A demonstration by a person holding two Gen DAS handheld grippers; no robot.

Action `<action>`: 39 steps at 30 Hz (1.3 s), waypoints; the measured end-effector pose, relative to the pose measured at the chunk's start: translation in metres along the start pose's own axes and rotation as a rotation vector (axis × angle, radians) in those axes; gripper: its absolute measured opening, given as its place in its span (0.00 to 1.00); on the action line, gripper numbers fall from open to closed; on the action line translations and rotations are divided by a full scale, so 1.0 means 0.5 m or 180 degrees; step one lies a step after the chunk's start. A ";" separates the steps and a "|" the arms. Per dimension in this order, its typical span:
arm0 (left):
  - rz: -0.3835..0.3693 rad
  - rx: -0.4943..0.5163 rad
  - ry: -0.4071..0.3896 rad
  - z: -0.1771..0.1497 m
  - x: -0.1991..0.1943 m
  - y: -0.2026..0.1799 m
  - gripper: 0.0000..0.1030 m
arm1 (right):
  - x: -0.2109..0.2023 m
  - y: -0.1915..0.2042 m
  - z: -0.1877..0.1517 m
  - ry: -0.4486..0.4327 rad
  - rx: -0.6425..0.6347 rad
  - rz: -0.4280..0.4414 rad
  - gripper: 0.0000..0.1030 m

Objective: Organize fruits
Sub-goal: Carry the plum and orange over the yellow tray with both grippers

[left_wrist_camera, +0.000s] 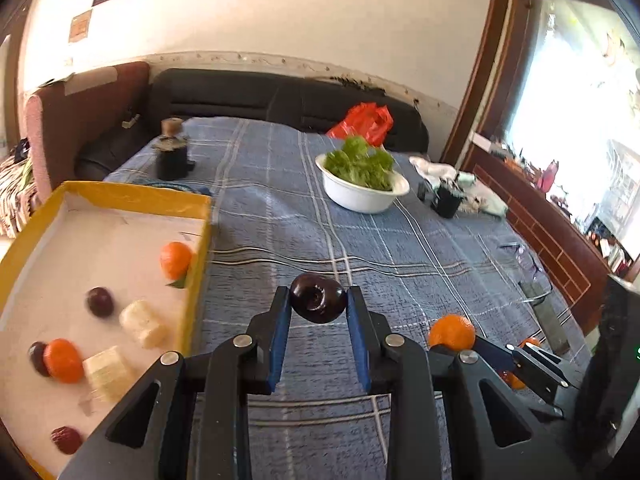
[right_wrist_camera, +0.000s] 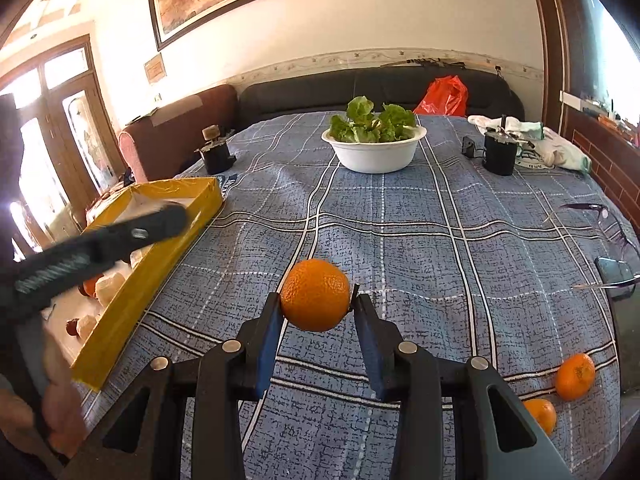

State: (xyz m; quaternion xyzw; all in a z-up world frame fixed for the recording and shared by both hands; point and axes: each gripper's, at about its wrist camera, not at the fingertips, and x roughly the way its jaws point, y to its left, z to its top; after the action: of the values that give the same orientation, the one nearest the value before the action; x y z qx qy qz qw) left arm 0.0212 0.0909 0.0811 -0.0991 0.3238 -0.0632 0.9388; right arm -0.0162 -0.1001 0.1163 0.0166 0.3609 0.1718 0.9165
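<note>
My left gripper point(left_wrist_camera: 318, 300) is shut on a dark purple plum point(left_wrist_camera: 318, 298), held above the blue checked tablecloth just right of the yellow box point(left_wrist_camera: 200, 240). Inside the box lie two oranges point(left_wrist_camera: 175, 259), dark plums point(left_wrist_camera: 100, 301), pale blocks point(left_wrist_camera: 143, 323) and a red fruit point(left_wrist_camera: 66, 439). My right gripper point(right_wrist_camera: 316, 300) is shut on an orange point(right_wrist_camera: 315, 295), lifted over the cloth; in the left wrist view it appears at the right, with that orange point(left_wrist_camera: 452, 332). Two more oranges point(right_wrist_camera: 575, 376) rest on the cloth at the lower right.
A white bowl of lettuce point(right_wrist_camera: 374, 152) stands mid-table. Two small black devices point(right_wrist_camera: 498, 154) point(right_wrist_camera: 216, 154), a white cloth point(right_wrist_camera: 536, 136), glasses point(right_wrist_camera: 592, 216) and a phone point(right_wrist_camera: 614, 276) sit around it. A red bag point(right_wrist_camera: 444, 98) lies on the dark sofa behind.
</note>
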 end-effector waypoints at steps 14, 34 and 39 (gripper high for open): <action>0.0544 -0.0519 -0.0268 -0.046 -0.160 0.241 0.26 | -0.012 0.153 0.009 0.0189 -0.0199 0.0545 0.40; 0.0725 -0.0735 -0.0004 -0.128 -0.168 0.377 0.27 | 0.125 0.442 0.012 0.0873 -0.0539 0.1412 0.40; 0.0775 -0.0646 0.0125 -0.125 -0.153 0.371 0.26 | 0.157 0.441 0.005 0.0970 -0.0471 0.1465 0.41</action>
State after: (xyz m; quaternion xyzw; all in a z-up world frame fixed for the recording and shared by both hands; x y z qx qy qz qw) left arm -0.0672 0.2760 0.0362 -0.1522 0.3564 0.0821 0.9182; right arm -0.0281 0.1333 0.1005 0.0051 0.4677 0.4018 0.7873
